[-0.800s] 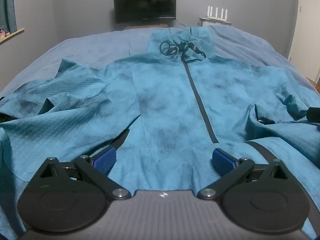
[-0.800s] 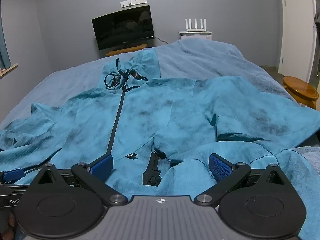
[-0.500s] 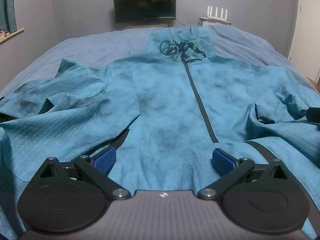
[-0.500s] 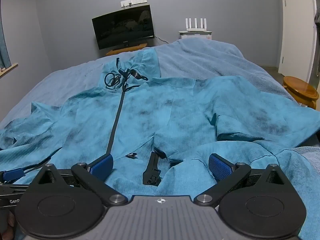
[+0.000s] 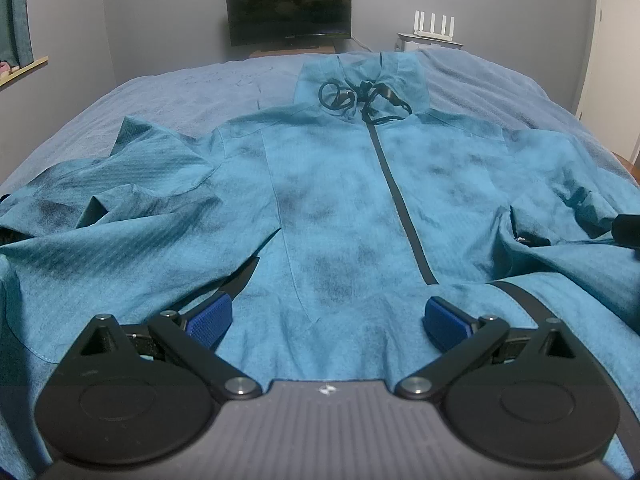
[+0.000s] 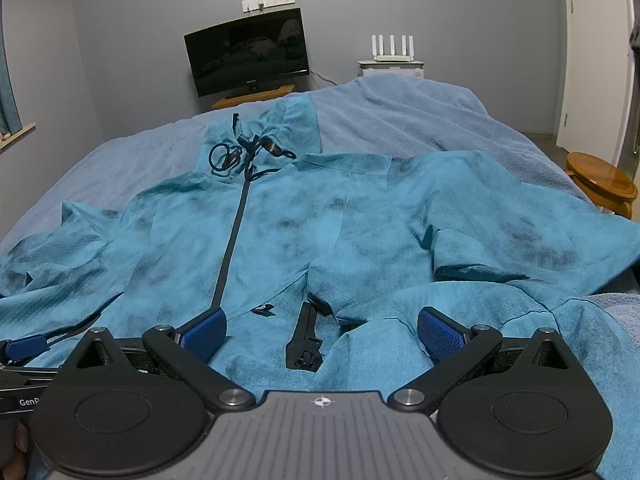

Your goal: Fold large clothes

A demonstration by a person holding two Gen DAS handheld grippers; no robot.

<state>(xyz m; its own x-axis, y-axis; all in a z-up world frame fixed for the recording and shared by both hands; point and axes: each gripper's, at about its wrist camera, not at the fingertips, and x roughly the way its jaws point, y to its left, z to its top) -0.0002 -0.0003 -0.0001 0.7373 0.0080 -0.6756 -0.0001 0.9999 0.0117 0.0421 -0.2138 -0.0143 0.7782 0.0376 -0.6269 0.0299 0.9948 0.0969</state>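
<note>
Jacket (image 5: 344, 200) lies front-up and zipped across the bed (image 5: 168, 104), collar at the far end, hem nearest both grippers.

Left gripper (image 5: 328, 320): jaws spread wide, nothing pinched; hem cloth sits between and under the pads (image 5: 210, 320), contact unclear. Zip (image 5: 400, 200) runs away from it, a little right of centre. Rumpled sleeve (image 5: 100, 220) off to its left.

Right gripper (image 6: 322, 334): jaws spread wide, empty. Just ahead, between the fingers, a black strap or buckle piece (image 6: 304, 344) lies on the hem. To its right the other sleeve (image 6: 520, 248) is folded over itself in thick ridges.

Risks, as I judge them:
- Closing here may catch only the top layer, so front and back separate on lifting.
- Right pads could bite the buckle piece instead of cloth; hard part, poor hold, likely slip.
- Sleeves bunched, not flat: folding now would trap creases and leave a lopsided bundle.
- Loose drawcord (image 5: 360, 98) at the collar, far ahead of both, may snag or drag.
- Thin, slick-looking fabric: uneven pulls from the two hands would skew the zip line.
</note>
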